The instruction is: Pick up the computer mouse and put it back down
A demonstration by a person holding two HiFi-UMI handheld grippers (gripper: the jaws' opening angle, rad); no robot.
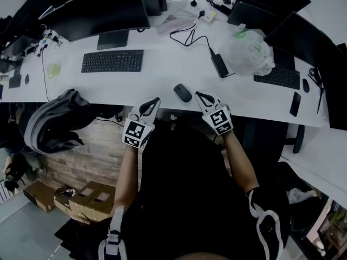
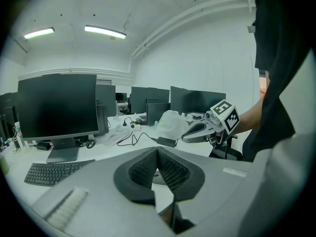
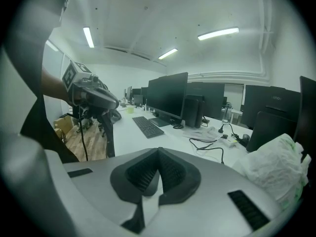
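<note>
A dark computer mouse [image 1: 182,92] lies on the white desk [image 1: 162,77] near its front edge. My left gripper [image 1: 156,99] hovers just left of the mouse at the desk edge, jaws shut with nothing between them. My right gripper [image 1: 199,95] sits just right of the mouse, also shut and empty. In the left gripper view the shut jaws meet at the left gripper's [image 2: 157,150] tip, and the right gripper [image 2: 184,138] shows beyond it. In the right gripper view the right gripper [image 3: 159,150] is shut too, with the left gripper [image 3: 116,104] at its left. Neither touches the mouse.
A black keyboard [image 1: 112,61] and monitor [image 1: 97,12] stand back left. A power adapter [image 1: 219,64] with its cable and a white plastic bag [image 1: 250,53] lie back right, beside a second keyboard [image 1: 277,77] and a phone [image 1: 295,104]. A grey bag [image 1: 54,123] and cardboard boxes [image 1: 81,196] sit below left.
</note>
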